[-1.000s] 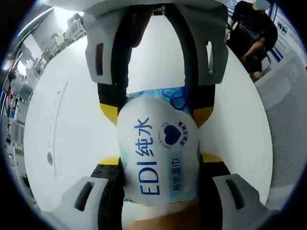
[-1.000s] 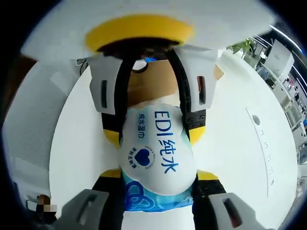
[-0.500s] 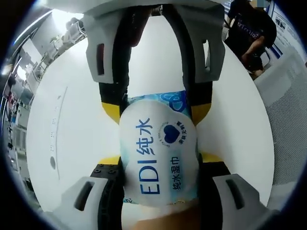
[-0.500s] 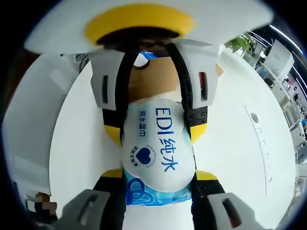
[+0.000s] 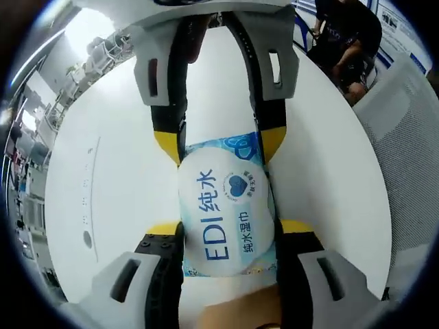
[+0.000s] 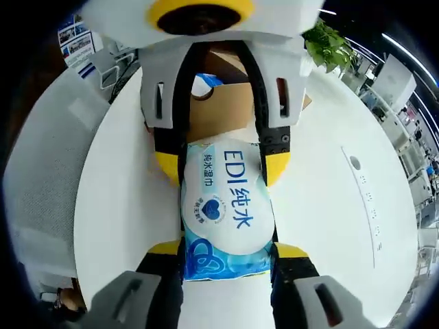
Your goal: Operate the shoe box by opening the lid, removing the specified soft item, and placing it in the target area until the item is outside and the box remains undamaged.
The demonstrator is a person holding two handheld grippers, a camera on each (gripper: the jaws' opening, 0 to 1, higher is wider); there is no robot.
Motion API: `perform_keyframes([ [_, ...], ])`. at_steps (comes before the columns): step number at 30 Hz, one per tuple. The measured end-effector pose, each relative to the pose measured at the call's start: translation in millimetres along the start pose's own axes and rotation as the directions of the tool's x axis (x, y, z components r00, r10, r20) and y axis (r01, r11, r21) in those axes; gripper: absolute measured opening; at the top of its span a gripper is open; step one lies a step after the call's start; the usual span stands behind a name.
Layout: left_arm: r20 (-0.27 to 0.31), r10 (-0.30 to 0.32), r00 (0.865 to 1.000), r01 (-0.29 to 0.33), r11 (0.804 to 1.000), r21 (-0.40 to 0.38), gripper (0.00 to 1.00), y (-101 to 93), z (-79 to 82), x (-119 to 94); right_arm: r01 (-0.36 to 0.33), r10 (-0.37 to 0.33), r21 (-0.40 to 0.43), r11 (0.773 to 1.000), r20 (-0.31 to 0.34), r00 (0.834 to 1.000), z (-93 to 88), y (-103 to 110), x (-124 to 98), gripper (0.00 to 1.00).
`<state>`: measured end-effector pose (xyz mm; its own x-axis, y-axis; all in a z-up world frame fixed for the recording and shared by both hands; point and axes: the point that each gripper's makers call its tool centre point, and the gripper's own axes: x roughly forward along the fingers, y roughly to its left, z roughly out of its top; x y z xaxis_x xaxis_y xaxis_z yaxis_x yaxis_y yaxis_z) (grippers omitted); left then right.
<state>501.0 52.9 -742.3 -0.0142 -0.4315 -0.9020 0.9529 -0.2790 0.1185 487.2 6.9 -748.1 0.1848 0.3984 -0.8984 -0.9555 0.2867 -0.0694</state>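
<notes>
In the left gripper view, the left gripper (image 5: 228, 233) grips one end of a wet-wipes pack (image 5: 226, 205), its yellow-tipped jaws pressed against the pack's two long sides. The pack is white with blue "EDI" lettering and a blue heart mark. Opposite, the right gripper (image 5: 221, 147) comes in from the top of the view and clamps the pack's far, blue-patterned end.

In the right gripper view the same pack (image 6: 225, 205) sits between the right gripper's (image 6: 226, 253) jaws, which squeeze its blue end, while the left gripper (image 6: 223, 164) holds the lettered end from above. Both grippers hold the pack above a white round table (image 5: 116, 205). Behind the left gripper stands a brown cardboard shoe box (image 6: 218, 113), something blue showing at its top. A green plant (image 6: 328, 46) is beyond the table, and a seated person (image 5: 343, 34) shows at the table's far edge.
</notes>
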Motion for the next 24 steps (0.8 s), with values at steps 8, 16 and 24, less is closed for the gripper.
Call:
perform_keyframes([
  [8, 0.033, 0.045, 0.998, -0.043, 0.997, -0.059, 0.44, 4.4, -6.5, -30.8, 0.045, -0.051, 0.111, 0.993, 0.051, 0.997, 5.8, 0.7, -20.4, 0.49],
  [16, 0.113, 0.141, 0.984, -0.125, 0.982, -0.139, 0.45, 3.0, -13.1, -67.0, 0.075, -0.121, 0.259, 0.963, 0.166, 0.979, 25.7, 3.2, -44.1, 0.52],
  [24, 0.139, 0.199, 0.97, -0.166, 0.962, -0.216, 0.47, -13.8, -29.1, -101.9, 0.078, -0.208, 0.42, 0.904, 0.273, 0.939, 41.3, 6.6, -69.3, 0.53],
])
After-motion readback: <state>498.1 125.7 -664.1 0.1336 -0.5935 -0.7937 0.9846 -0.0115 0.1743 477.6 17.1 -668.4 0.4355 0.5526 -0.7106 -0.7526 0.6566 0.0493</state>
